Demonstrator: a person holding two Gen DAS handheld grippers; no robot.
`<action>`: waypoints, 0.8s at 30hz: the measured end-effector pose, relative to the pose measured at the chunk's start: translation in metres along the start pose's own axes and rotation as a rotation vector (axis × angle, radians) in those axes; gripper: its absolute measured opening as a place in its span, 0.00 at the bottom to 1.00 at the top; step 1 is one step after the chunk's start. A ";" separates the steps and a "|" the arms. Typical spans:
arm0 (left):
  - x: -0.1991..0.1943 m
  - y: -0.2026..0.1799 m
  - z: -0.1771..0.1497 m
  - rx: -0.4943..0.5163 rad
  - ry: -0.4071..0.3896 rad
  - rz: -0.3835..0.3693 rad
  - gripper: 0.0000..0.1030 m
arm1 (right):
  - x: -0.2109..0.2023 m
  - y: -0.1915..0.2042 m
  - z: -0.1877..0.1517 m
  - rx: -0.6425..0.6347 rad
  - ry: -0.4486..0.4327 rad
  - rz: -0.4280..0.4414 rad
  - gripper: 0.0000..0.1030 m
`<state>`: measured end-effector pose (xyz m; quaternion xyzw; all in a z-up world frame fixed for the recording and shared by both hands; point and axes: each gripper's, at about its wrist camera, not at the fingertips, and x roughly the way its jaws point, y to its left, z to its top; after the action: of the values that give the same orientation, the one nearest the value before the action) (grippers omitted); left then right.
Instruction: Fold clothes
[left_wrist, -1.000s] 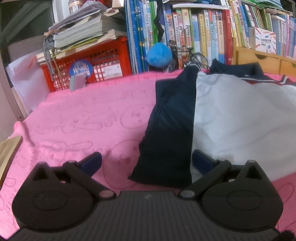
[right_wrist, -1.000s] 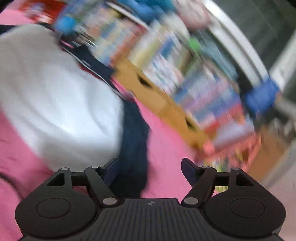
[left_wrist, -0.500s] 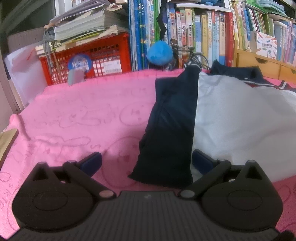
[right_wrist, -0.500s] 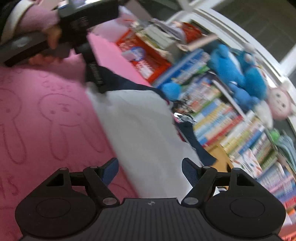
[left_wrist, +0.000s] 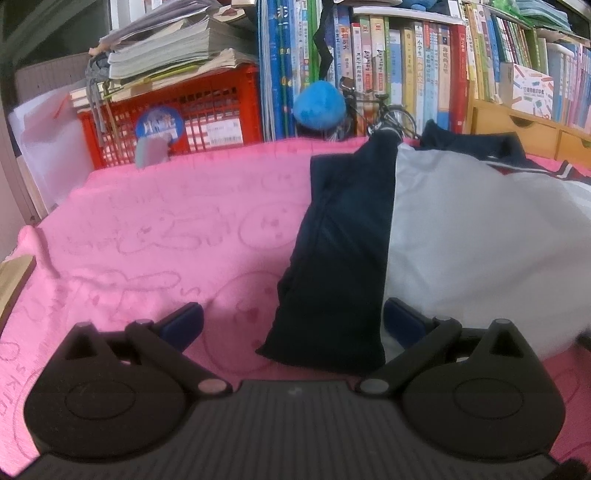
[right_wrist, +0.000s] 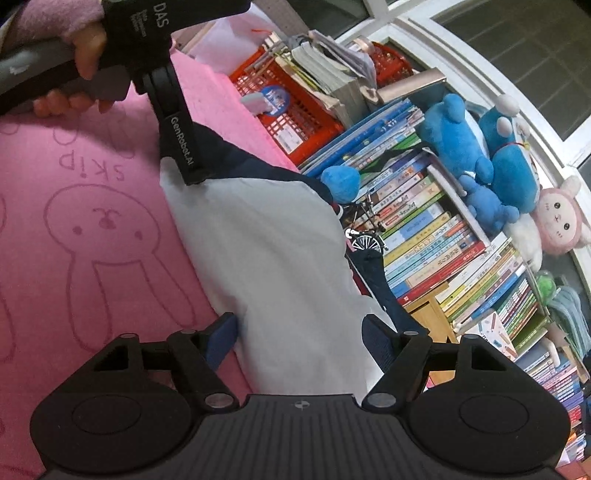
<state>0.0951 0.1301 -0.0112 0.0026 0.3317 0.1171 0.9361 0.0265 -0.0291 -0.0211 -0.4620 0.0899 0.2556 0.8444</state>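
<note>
White and navy garment (left_wrist: 461, 236) lies flat on the pink rabbit-print blanket (left_wrist: 155, 229), its navy sleeve (left_wrist: 340, 258) folded along the near-left edge. Left gripper (left_wrist: 291, 325) low over that edge, both fingers spread, the sleeve's end lying between them, not pinched. Right gripper (right_wrist: 299, 338) spread too, over the white panel's hem, nothing clamped (the right view shows the left tool held by a hand (right_wrist: 79, 62) in a pink cuff). Behind: red crate (left_wrist: 173, 110), books (left_wrist: 388, 66), blue plush toys (right_wrist: 476, 147).
</note>
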 end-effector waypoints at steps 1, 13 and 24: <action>0.000 0.000 0.000 -0.001 0.000 0.000 1.00 | -0.002 -0.001 -0.002 -0.013 0.006 0.005 0.70; -0.005 -0.005 -0.001 0.019 -0.030 0.025 1.00 | -0.009 -0.007 -0.027 -0.288 0.070 0.072 0.50; -0.097 -0.079 -0.040 0.595 -0.460 -0.159 0.97 | -0.013 -0.057 -0.018 0.010 0.032 0.114 0.32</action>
<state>0.0139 0.0290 0.0112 0.2744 0.1317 -0.0607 0.9506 0.0468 -0.0735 0.0161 -0.4562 0.1308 0.2952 0.8292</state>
